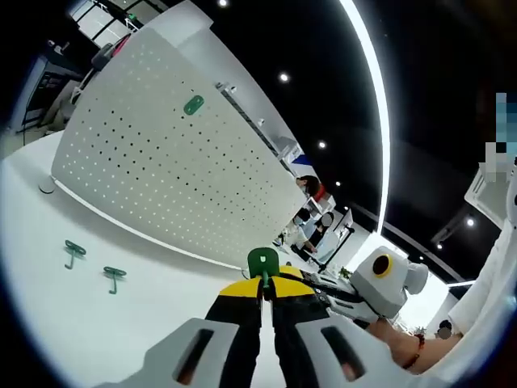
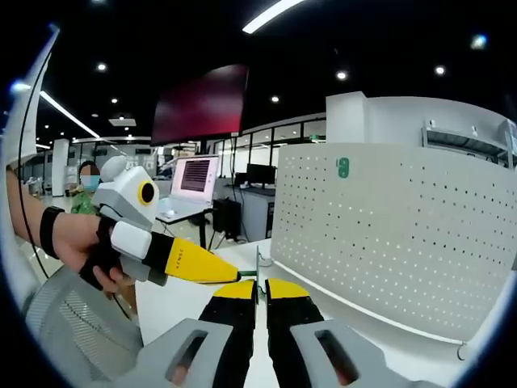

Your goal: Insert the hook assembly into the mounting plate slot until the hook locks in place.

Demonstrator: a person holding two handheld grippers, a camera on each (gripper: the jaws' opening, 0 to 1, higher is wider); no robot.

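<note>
white dotted pegboard [image 1: 174,153], green hooks [image 1: 74,251], yellow-and-black tool tips [image 2: 260,293]

Both views low over table [image 1: 48,323], sharing pegboard [image 1: 161,153]

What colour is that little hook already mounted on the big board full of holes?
Green; the mounted hook stands out on the white pegboard, clearest in the left gripper view.
</note>
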